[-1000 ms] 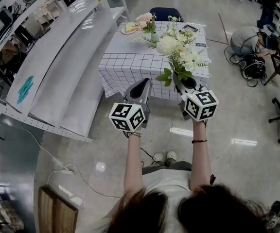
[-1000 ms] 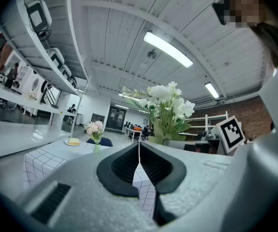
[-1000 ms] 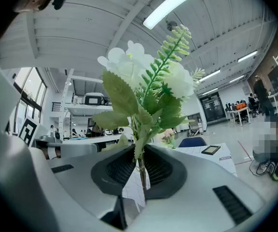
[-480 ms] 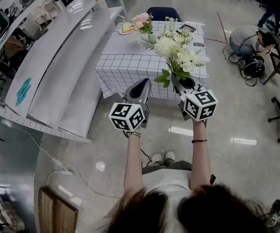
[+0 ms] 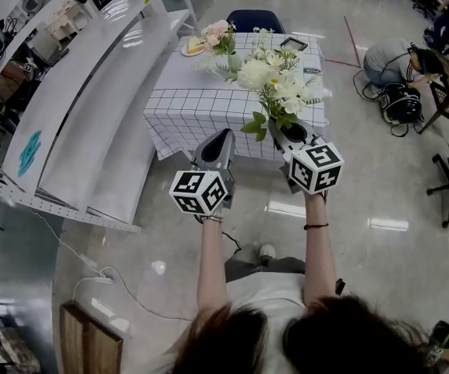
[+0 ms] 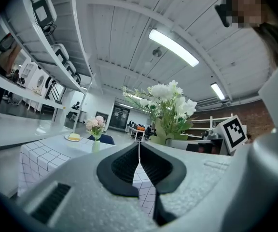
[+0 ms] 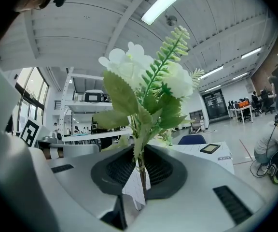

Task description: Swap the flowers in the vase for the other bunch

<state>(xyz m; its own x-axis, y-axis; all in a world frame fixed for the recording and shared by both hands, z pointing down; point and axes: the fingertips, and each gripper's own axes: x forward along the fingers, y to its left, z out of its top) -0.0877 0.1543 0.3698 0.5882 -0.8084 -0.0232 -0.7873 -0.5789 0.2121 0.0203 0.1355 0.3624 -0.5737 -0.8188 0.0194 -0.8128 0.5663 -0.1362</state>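
Note:
My right gripper [image 5: 287, 133] [image 7: 140, 170] is shut on the stems of a white flower bunch [image 5: 273, 86] [image 7: 144, 88], which stands upright above its jaws. To its left my left gripper [image 5: 218, 145] [image 6: 139, 161] is shut with nothing between its jaws. A small pale green vase [image 5: 230, 59] [image 6: 96, 144] with pink flowers [image 5: 217, 31] [image 6: 95, 125] stands at the far left of the checked table [image 5: 209, 100]. Both grippers hover over the floor, short of the table's near edge.
A plate with a yellow cake [image 5: 192, 47] lies left of the vase. A dark tablet [image 5: 292, 44] lies at the table's far right and a blue chair [image 5: 253, 20] stands behind. White shelving [image 5: 92, 107] runs along the left. A person [image 5: 396, 57] crouches at right.
Both grippers and the white bunch have moved a little toward the table. Their jaws stay as they were.

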